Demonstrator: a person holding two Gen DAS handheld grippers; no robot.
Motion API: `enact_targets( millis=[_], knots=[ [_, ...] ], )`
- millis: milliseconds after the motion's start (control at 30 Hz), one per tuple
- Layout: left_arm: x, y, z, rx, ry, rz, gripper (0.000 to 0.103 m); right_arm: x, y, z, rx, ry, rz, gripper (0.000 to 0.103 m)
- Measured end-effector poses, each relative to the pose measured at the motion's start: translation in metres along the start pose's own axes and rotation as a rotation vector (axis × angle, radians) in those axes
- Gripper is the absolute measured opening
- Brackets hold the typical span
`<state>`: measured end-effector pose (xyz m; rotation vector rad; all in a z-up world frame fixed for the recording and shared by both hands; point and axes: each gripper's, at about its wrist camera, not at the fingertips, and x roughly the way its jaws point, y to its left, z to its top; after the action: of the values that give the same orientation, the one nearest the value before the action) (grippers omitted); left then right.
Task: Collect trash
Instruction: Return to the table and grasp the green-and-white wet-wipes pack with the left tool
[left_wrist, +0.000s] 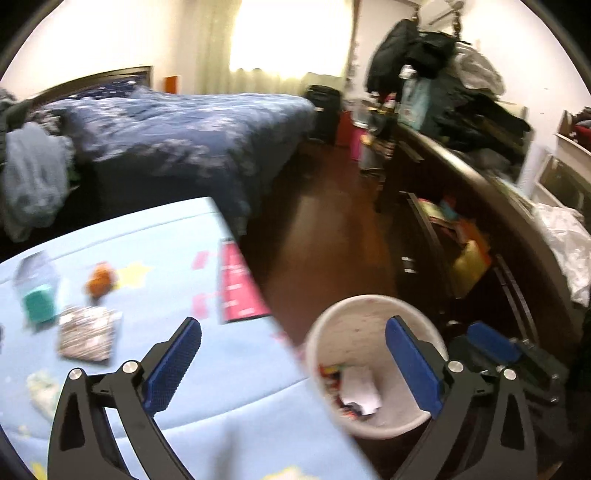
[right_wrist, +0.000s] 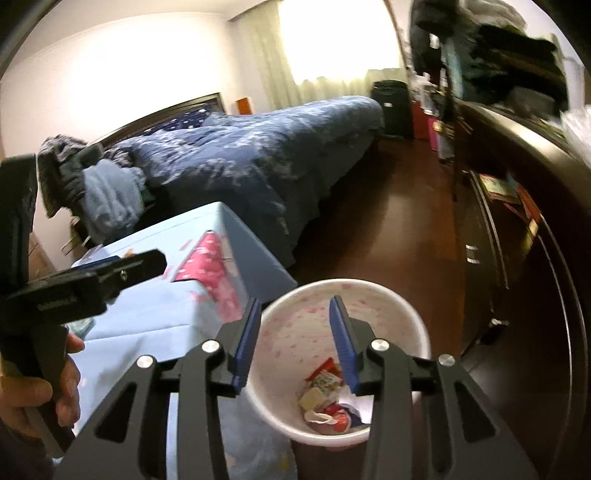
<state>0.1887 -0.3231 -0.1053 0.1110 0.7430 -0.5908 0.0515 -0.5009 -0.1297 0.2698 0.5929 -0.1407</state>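
Right gripper jaws apart, empty, above white bin lower centre of right view; wrappers at bin bottom. Left gripper spread wide, empty, straddling blue-covered table edge and bin. On table, left of frame: striped packet, green-white pack, orange scrap, pink booklet. Bed behind.

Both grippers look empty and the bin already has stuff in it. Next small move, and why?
Probably swing the left gripper left and down toward the striped wrapper on the light blue table. Its jaws are open with nothing between them. The right gripper hangs open and empty over the white bin, which holds wrappers. Loose items still lie on the table, that wrapper among the nearest.
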Motion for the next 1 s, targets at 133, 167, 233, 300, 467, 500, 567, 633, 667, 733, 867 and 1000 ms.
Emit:
enact_targets(
  millis=[133, 167, 233, 300, 467, 500, 567, 633, 667, 733, 867, 1000],
  knots=[
    [-0.023, 0.045, -0.013, -0.052, -0.008, 0.127, 0.099, -0.002, 0.035, 0.001, -0.068, -0.001, 0.036, 0.057],
    [-0.027, 0.052, -0.017, -0.058, -0.011, 0.154, 0.099, -0.002, 0.046, 0.001, -0.089, 0.001, 0.048, 0.058],
    [-0.035, 0.075, -0.027, -0.059, 0.001, 0.243, 0.099, -0.002, 0.06, 0.001, -0.115, 0.001, 0.065, 0.06],
    [-0.037, 0.094, -0.035, -0.046, 0.031, 0.299, 0.099, -0.003, 0.079, 0.0, -0.151, 0.004, 0.092, 0.062],
    [-0.026, 0.14, -0.053, -0.02, 0.125, 0.316, 0.099, -0.001, 0.113, -0.003, -0.21, 0.021, 0.132, 0.062],
    [-0.024, 0.147, -0.056, -0.007, 0.14, 0.313, 0.099, -0.001, 0.119, -0.003, -0.219, 0.024, 0.138, 0.062],
    [-0.018, 0.16, -0.059, 0.017, 0.165, 0.285, 0.099, 0.001, 0.128, -0.004, -0.232, 0.032, 0.151, 0.062],
    [-0.012, 0.172, -0.062, 0.017, 0.187, 0.236, 0.099, 0.003, 0.134, -0.004, -0.243, 0.038, 0.163, 0.062],
    [-0.009, 0.178, -0.063, 0.013, 0.202, 0.205, 0.099, 0.003, 0.137, -0.004, -0.246, 0.04, 0.166, 0.062],
    [-0.007, 0.186, -0.062, 0.006, 0.205, 0.161, 0.099, 0.005, 0.145, -0.005, -0.255, 0.045, 0.178, 0.062],
    [-0.004, 0.185, -0.061, 0.037, 0.196, 0.12, 0.099, 0.012, 0.158, -0.002, -0.266, 0.059, 0.199, 0.062],
    [-0.008, 0.187, -0.057, 0.026, 0.165, 0.111, 0.077, 0.015, 0.171, 0.001, -0.289, 0.061, 0.213, 0.062]
  ],
)
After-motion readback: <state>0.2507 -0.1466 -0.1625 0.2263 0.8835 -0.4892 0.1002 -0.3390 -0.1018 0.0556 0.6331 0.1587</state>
